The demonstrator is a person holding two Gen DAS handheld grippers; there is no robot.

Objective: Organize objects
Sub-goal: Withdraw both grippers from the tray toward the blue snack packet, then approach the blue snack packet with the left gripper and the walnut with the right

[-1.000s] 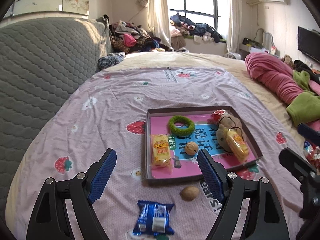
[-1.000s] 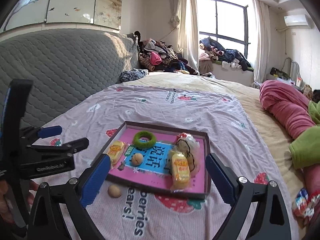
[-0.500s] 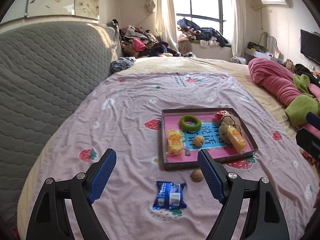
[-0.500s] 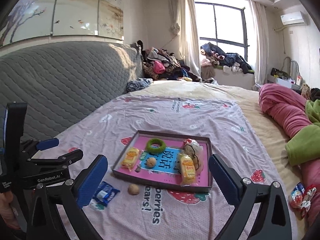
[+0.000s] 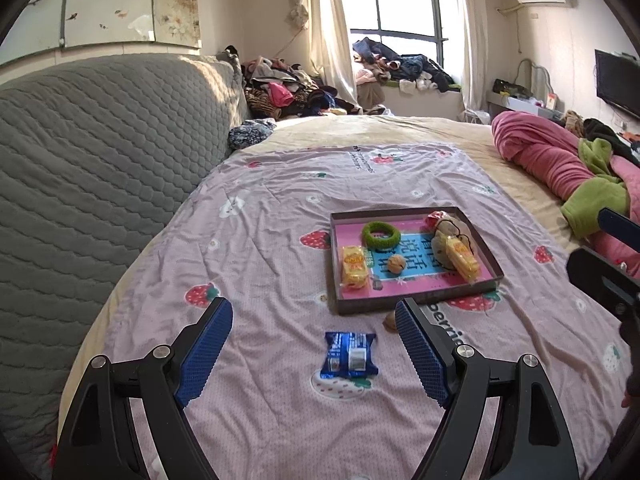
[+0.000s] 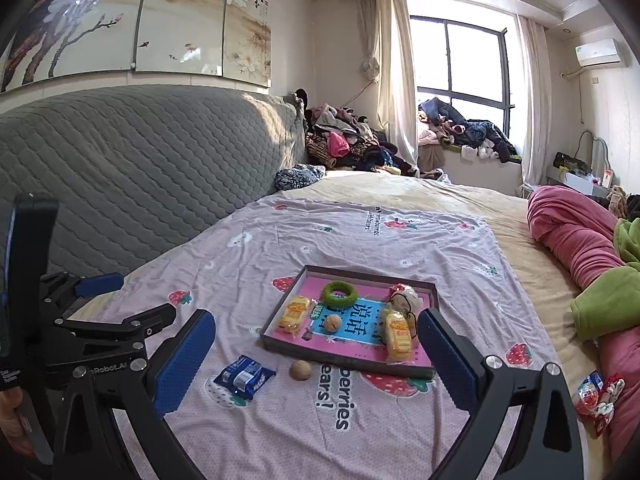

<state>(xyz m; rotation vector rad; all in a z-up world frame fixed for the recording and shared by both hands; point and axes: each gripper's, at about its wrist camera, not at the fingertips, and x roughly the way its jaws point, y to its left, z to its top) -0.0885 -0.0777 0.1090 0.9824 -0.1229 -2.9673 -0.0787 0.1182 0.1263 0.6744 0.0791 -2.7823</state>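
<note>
Both tongs stand wide apart and hold nothing: the left tongs (image 5: 308,344) hang above the bedsheet (image 5: 260,240) with the blue snack packet (image 5: 351,355) lying flat on the sheet between their blue pads, and the right tongs (image 6: 316,350) hang further back, facing the tray (image 6: 280,342). The tray already holds a green ring (image 6: 340,294), 2 yellow snack packets (image 6: 295,312), 1 walnut (image 6: 332,323) and a small bundle at its far right corner. 2 items lie loose on the sheet: the blue snack packet, well short of the tray, and a second walnut (image 6: 300,370), just beside the tray's near wall. A further wrapped sweet (image 6: 598,394) lies at the right, apart from the rest. The step in hand is judged to be the pickup of the blue snack packet with the left tongs. To do it well, lower the tongs straight down until the pads straddle the packet across its short side, then close gently; the soft bed will yield, so press no deeper than needed. The foil is likely slippery and crushable; grip the body, not the crimped ends. Lift clear of the tray wall before release onto a bare patch of the pink floor.
</note>
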